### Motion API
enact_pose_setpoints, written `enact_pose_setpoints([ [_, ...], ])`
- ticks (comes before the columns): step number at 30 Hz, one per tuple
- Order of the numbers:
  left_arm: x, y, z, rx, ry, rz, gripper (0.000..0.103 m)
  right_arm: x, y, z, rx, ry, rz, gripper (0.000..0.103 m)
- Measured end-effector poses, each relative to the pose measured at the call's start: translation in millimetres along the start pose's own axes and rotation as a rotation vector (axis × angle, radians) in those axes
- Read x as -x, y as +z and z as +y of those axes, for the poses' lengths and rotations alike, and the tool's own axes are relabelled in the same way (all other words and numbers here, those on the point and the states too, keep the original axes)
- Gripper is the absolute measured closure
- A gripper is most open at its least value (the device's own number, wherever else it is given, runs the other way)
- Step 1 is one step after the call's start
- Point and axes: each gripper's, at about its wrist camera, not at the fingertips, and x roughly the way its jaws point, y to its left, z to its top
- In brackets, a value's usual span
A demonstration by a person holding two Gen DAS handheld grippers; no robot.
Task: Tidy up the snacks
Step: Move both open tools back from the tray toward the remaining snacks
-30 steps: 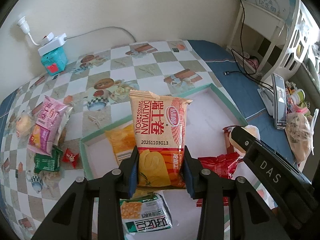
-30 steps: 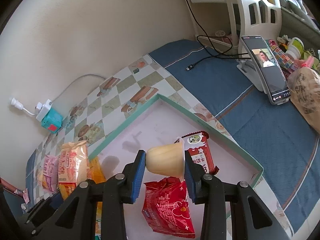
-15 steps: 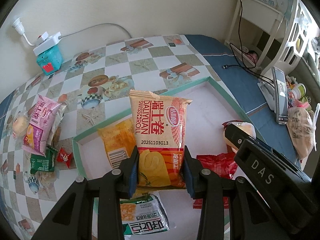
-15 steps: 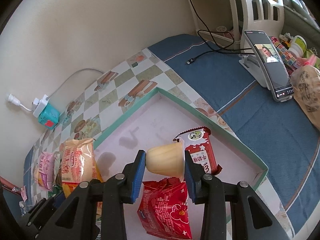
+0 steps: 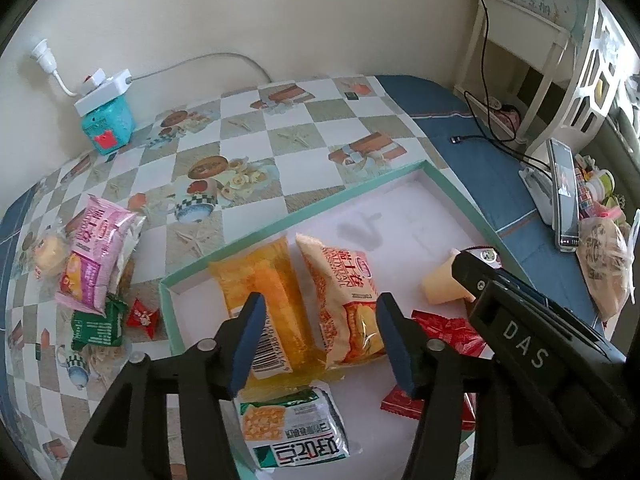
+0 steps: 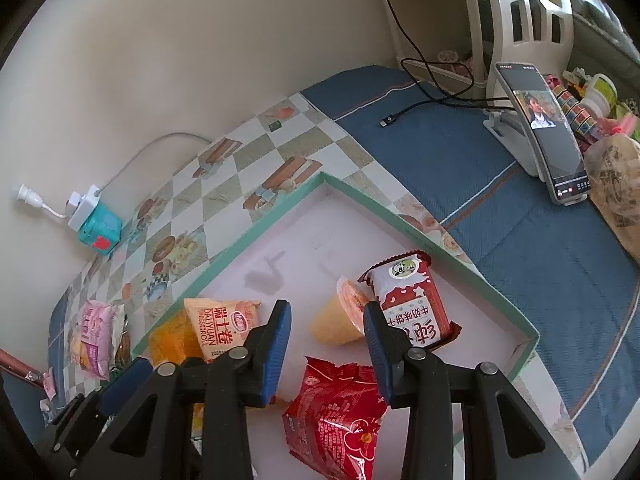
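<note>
Both tools are letting go over the tray (image 5: 280, 227): the left tool (image 5: 318, 342) is opening its jaws, the Swiss roll packet (image 5: 348, 300) lying loose below them, and the right tool (image 6: 326, 350) is opening too, the jelly cup (image 6: 340, 320) tipped on its side, free of the pads. Best to be lifting straight up, jaws wide, so nothing drags. The tray is also holding a yellow packet (image 5: 264, 284), red bags and a green-white packet; more snacks are waiting on the tabletop (image 5: 248, 136).
</note>
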Motion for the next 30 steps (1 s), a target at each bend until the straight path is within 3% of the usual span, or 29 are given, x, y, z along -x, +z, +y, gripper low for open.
enact_pose_setpoints([
  [10,19.3,6.4,45.4,0.131,0.047,-0.035,0.031,23.0,6.2,11.5,0.035,-0.009,-0.021,0.055],
  [12,20.8,6.3,59.6,0.168,0.063,-0.033,0.031,20.9,4.8,15.2,0.046,-0.018,-0.012,0.041],
  [16,20.9,2.6,92.6,0.250,0.122,-0.021,0.022,9.7,-1.3,21.4,0.075,-0.034,0.029,0.035],
  [18,21.1,-0.6,108.4,0.295,0.150,-0.018,0.020,5.2,-4.8,26.4,0.097,-0.042,0.038,0.023],
  [20,19.7,-4.6,126.5,0.351,0.178,-0.012,0.012,2.8,-7.8,32.3,0.120,-0.044,0.038,0.018],
  [24,15.4,-13.9,153.3,0.432,0.232,0.002,0.010,0.2,-12.2,41.8,0.146,-0.033,0.038,0.004],
  [25,14.7,-16.8,159.7,0.459,0.250,0.007,0.002,-0.2,-13.0,43.2,0.148,-0.027,0.039,0.001],
  [30,17.7,-26.9,186.8,0.573,0.265,0.008,0.000,-1.5,-16.1,50.5,0.161,-0.018,0.039,0.000],
])
